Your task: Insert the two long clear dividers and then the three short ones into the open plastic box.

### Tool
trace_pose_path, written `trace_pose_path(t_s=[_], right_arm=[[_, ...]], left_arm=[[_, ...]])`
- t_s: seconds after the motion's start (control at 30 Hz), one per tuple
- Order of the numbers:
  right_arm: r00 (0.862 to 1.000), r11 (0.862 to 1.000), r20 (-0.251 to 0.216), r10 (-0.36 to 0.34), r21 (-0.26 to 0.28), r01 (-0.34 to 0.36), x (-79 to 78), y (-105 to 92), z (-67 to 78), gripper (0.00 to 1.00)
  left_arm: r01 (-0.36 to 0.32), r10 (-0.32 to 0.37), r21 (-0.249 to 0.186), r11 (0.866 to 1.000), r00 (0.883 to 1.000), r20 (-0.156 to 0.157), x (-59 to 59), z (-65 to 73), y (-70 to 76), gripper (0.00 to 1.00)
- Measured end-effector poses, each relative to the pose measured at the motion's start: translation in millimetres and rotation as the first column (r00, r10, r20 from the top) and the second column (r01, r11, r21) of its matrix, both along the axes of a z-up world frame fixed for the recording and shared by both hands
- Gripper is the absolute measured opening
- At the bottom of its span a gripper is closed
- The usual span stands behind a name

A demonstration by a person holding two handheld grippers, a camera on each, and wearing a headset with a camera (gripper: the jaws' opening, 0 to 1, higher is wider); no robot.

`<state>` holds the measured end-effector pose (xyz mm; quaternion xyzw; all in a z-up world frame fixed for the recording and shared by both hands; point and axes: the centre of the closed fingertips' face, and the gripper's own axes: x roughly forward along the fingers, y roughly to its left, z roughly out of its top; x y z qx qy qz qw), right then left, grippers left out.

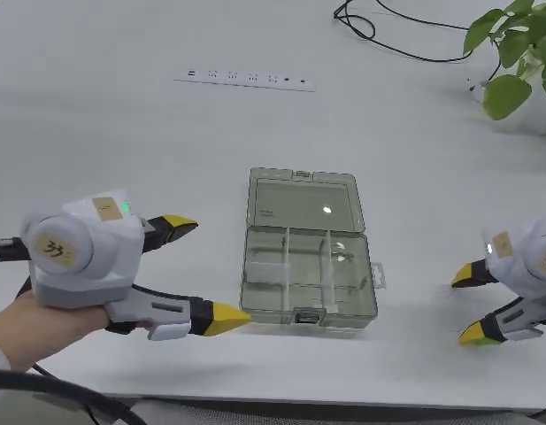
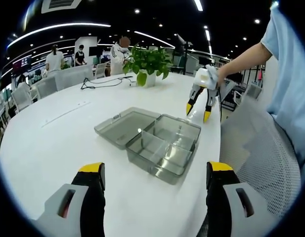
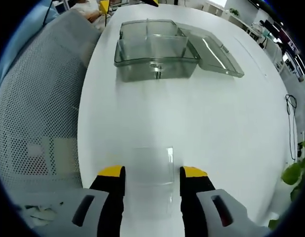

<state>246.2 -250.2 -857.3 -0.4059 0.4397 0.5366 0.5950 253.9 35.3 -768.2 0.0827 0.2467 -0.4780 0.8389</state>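
Left tool (image 1: 202, 270) is open wide with nothing in it, just left of the plastic box (image 1: 308, 274). Right tool (image 1: 467, 304) is open too, on the other side of the box and well apart from it. The box sits in the middle of the white bench (image 1: 122, 142), with its lid (image 1: 302, 202) lying flat behind it. Clear walls (image 1: 327, 266) stand inside the box and split it into small rooms. In the right gripper view, 1 flat clear piece (image 3: 151, 160), maybe a short divider, lies on the bench between the jaws. A green plant (image 1: 511, 53) and a black cable (image 1: 388, 35) sit at the far end.
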Motion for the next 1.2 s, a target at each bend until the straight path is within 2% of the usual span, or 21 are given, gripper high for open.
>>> trace_pose_path(t_s=[0.1,0.17,0.53,0.73,0.93,1.07,1.2], right_arm=[[1.000,1.000,0.000,0.020,-0.008,-0.020,-3.7,3.1,2.8,0.41],[1.000,1.000,0.004,0.018,-0.008,-0.018,-2.8,3.8,4.6,0.33],[1.000,1.000,0.016,-0.006,-0.023,0.007,-5.9,5.7,7.9,0.32],[0.999,0.999,-0.005,-0.047,-0.022,0.046,-5.3,7.1,8.6,0.32],[0.999,0.999,-0.002,-0.045,-0.015,0.045,-3.3,12.7,11.9,0.32],[0.999,0.999,0.007,-0.042,0.002,0.042,-0.7,19.7,17.5,0.32],[0.999,0.999,0.022,-0.036,0.006,0.036,3.9,19.8,18.8,0.32]], left_arm=[[0.001,-0.001,-0.003,1.000,1.000,-0.002,-1.0,-0.9,-1.1,0.86],[0.001,-0.001,-0.007,1.000,1.000,-0.001,-1.1,-0.8,-2.1,0.86],[-0.005,0.005,-0.028,1.000,1.000,-0.002,-1.4,1.0,-5.8,0.85],[-0.016,0.016,-0.032,0.999,1.000,-0.007,-2.8,-0.7,-4.7,0.83],[-0.042,0.040,-0.046,0.998,0.999,-0.031,-2.6,-2.1,-4.5,0.82],[-0.100,0.094,-0.079,0.992,0.992,-0.081,2.1,-4.0,-3.0,0.79],[-0.107,0.098,-0.094,0.990,0.990,-0.098,3.7,-4.5,-6.4,0.77]])
